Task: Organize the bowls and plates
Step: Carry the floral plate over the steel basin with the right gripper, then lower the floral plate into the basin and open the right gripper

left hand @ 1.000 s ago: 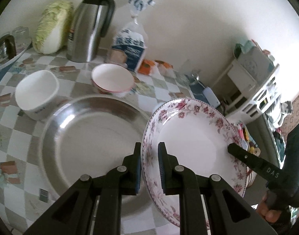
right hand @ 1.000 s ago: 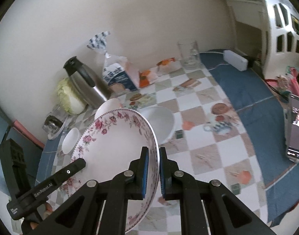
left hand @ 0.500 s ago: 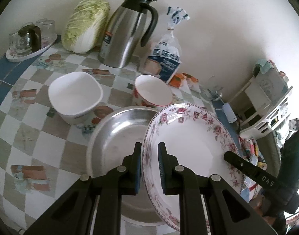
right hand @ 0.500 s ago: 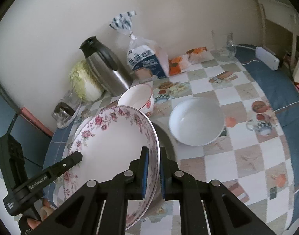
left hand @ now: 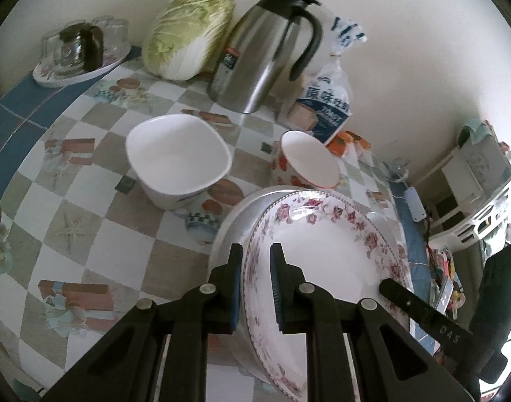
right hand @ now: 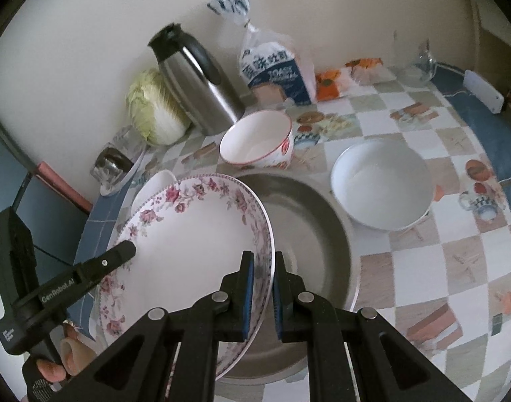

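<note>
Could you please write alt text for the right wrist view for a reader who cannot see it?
The right gripper and left gripper clamp opposite rims of a floral plate, tilted above a steel basin on the checkered table.

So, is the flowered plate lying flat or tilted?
Tilted: the flowered plate is held by its rims between both hand-held grippers, slanting above the steel basin.

A steel jug (left hand: 262, 53) stands by the wall, with a cabbage (left hand: 188, 30) just beside it and a bag of toast (left hand: 329, 100) on its other side. Orange packets (right hand: 332, 83) lie near the bag. A tray (left hand: 81, 70) with glasses (left hand: 78, 43) sits at the table edge. A glass jug (right hand: 416, 63) stands near a white power strip (right hand: 483, 92).
</note>
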Available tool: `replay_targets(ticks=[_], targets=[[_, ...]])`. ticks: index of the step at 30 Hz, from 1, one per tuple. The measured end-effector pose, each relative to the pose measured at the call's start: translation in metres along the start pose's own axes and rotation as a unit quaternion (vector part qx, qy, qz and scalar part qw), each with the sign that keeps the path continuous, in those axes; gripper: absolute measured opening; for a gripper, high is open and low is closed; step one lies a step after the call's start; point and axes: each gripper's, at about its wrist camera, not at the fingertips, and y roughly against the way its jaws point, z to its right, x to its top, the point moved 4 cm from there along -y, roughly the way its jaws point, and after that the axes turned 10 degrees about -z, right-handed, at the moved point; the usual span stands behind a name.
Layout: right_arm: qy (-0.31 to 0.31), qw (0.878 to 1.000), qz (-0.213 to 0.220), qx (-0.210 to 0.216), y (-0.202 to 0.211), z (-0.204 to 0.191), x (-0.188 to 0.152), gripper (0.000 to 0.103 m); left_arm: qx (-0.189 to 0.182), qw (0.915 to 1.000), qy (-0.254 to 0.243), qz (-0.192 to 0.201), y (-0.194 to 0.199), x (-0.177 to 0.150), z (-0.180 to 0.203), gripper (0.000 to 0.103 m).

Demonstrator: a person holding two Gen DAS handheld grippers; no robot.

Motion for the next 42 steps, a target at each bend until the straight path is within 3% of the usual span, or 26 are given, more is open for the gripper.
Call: replay_targets(ticks=[18,42], targets=[[-0.021,0.999,-0.026,-0.019,-0.027,0.021,-0.003,0.011,0.033,0.9977,-0.018,-0.055,-0.046,-0.007,0.003,0.015],[-0.029,0.998,-0.041,-0.038,-0.044,0.030,0.002,0.011,0.046,0.9968,-0.026,-0.060,-0.065,0.005,0.009,0.016]])
